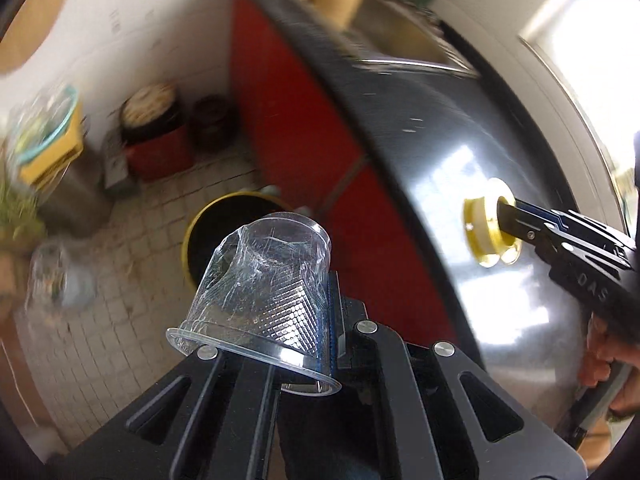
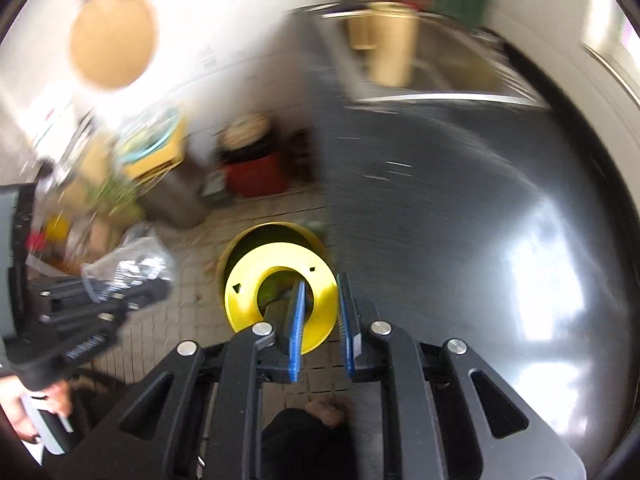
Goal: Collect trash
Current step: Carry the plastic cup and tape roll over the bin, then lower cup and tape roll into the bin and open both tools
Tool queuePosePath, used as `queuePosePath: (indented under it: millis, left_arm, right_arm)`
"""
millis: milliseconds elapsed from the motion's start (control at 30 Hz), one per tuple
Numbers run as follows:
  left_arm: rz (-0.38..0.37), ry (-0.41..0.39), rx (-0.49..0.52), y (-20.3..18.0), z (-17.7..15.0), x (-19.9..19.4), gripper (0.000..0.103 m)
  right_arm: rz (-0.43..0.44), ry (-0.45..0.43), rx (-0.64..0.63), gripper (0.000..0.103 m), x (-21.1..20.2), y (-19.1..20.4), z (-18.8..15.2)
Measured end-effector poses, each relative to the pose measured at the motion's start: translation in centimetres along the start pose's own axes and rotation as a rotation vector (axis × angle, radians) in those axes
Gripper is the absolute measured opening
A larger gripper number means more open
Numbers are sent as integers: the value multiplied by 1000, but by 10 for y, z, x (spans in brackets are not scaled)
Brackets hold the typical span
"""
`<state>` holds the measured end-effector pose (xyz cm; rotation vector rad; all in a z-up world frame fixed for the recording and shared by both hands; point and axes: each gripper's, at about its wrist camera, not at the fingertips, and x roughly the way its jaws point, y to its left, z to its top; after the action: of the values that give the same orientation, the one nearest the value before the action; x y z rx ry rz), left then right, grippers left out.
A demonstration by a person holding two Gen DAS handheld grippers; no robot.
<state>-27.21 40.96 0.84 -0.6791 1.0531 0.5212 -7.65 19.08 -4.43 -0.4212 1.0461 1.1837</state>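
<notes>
The left gripper (image 1: 320, 304) has its fingers clenched on a crushed clear plastic cup (image 1: 260, 296), pinching the cup's wall flat so the rim flares toward the camera and the base points away. The cup hangs above the tiled floor (image 1: 120, 280), just in front of a yellow-rimmed bin (image 1: 200, 220) that stands on the floor beside the red cabinet front (image 1: 300, 140).

To the right, the right gripper (image 2: 322, 312) grasps a yellow tape spool (image 2: 256, 292): one blue-padded finger (image 2: 298, 328) passes through the spool's centre hole and the other sits outside its rim, so the ring wall is caught between them. In the right wrist view the spool hangs directly over the bin's mouth, at the near edge of the dark glossy tabletop (image 2: 480, 220).

The only writing I can make out is "DAS" in pale letters on the black body of the right gripper, seen from the left wrist view. A steel sink (image 1: 400, 36) lies at the far end of the tabletop, heavily blurred.
</notes>
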Motion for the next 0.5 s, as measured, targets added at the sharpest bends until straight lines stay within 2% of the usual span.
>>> queuePosePath:
  millis: [167,300,500]
  left_arm:
    - [15,10,-89,39,-9,9,1]
    - [13,38,-124,61,-17,27,1]
    - [1,90,-162,84,-24,71,1]
  right_arm:
    - [58,45,-91,16,35,61,25]
    - [58,90,-125,16,71,84,38]
    - [63,167,-123,16,124,95,36]
